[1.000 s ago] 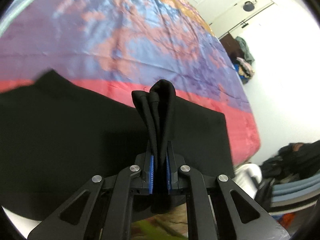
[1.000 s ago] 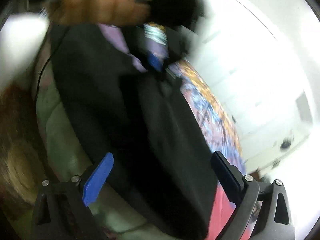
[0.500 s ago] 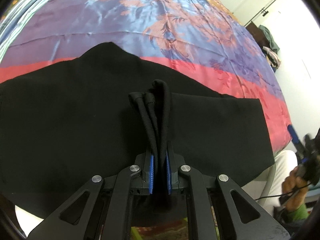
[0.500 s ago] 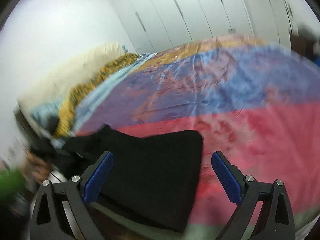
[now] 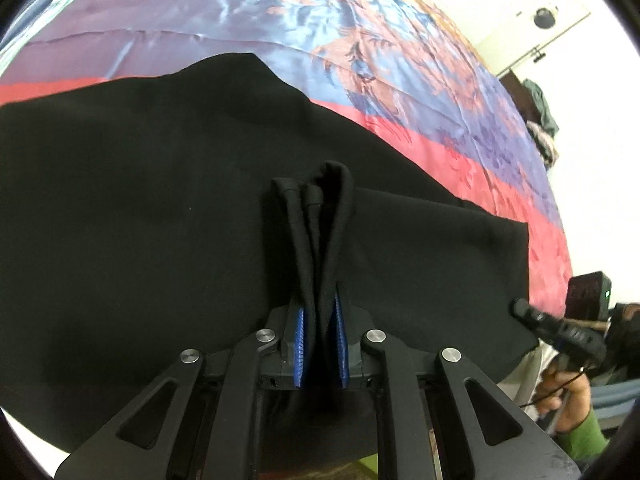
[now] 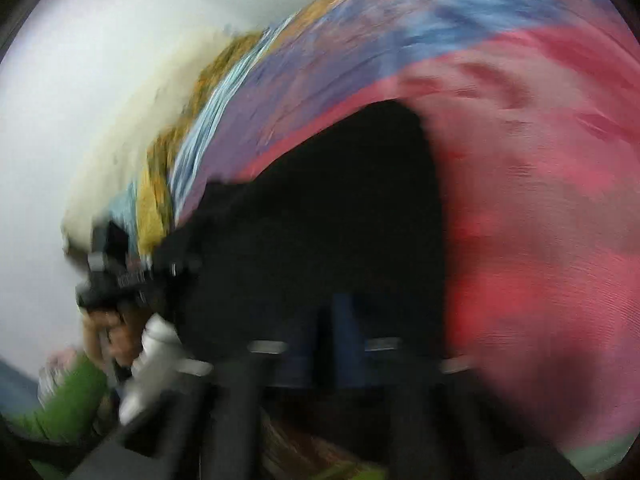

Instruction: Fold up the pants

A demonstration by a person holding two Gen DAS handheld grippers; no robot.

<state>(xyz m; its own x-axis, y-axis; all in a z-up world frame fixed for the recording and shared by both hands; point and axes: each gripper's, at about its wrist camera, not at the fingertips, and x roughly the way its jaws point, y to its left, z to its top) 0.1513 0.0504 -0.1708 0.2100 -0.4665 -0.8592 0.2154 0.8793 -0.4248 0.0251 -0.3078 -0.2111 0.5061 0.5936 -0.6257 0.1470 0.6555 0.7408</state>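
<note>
**Carrying the Pinch Over Without Skewing the Fold**

Lying spread across the red band of the bedspread (image 5: 240,12), close to the near edge of the bed: the black pants (image 5: 140,220), apparently doubled already, judging by the stacked layers in the middle.

Starting at the left: keeping that broad left portion flat and unwrinkled, not dragging it sideways during the lift.

Moving to the middle: gripping a bunched ridge of several layers with the left tongs (image 5: 319,304), clenched firmly on the pants, blue pads pressing the cloth from both sides. Probably carrying this pinch over for the next fold. Doing it well meaning:

- holding every layer together
- lifting only enough for clearing the cloth beneath
- setting the ridge down in line with the far edge, not letting inner layers slide out

Moving right: watching the straight right-hand edge of the pants and its near corner. Sitting at that corner, touching or just beside the hem: the right tongs (image 5: 520,306), carried by a hand (image 5: 560,396) in a green sleeve (image 5: 580,436). Clenched too, pads drawn together in the right wrist view; no telling through the blur about any cloth caught between them.

Checking that catch first and re-pinching if empty. Then moving both pinches at an even pace, keeping the edge between them taut but unstretched, avoiding a crooked fold.
</note>
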